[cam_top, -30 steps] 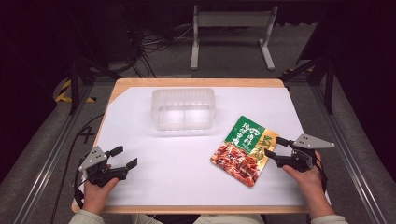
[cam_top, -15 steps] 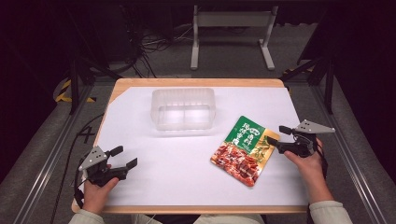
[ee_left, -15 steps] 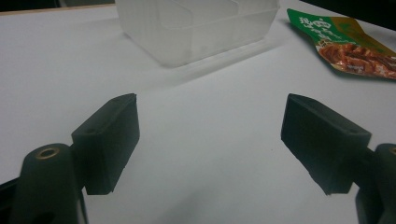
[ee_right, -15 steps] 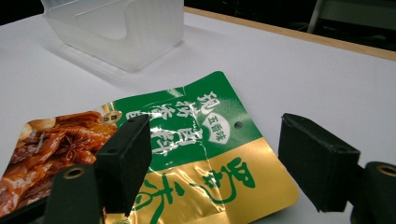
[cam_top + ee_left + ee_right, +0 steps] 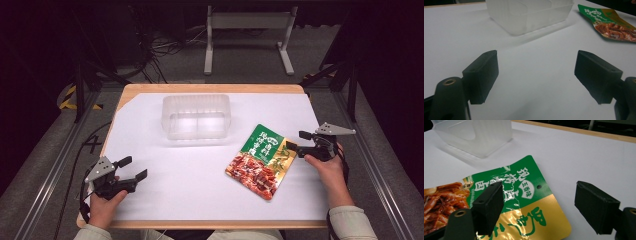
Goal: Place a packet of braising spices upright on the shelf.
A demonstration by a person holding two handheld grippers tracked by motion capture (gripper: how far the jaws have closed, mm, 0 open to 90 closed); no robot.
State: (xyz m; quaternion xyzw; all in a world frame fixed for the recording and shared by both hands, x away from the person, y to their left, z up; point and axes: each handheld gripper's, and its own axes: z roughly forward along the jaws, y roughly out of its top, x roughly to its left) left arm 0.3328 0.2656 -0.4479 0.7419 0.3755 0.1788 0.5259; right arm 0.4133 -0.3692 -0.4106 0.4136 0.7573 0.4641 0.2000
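Two tools are working this counter [image 5: 150, 125]. The right tool [image 5: 296, 141], right of centre in the high view, has just been opening its jaws and is standing wide at the pouch's edge, nothing between the pads. The pouch [image 5: 259, 161] is lying flat, lower right of the tub [image 5: 196, 116], apparently just set down there. The left tool [image 5: 134, 168], lower left, is gaping empty too, probably keeping clear of the action.

A wooden table [image 5: 210, 88] with a white sheet [image 5: 190, 175] stands on a grey floor [image 5: 250, 55]. Behind it are a metal stand [image 5: 248, 20], black cables [image 5: 165, 47] and dark room.
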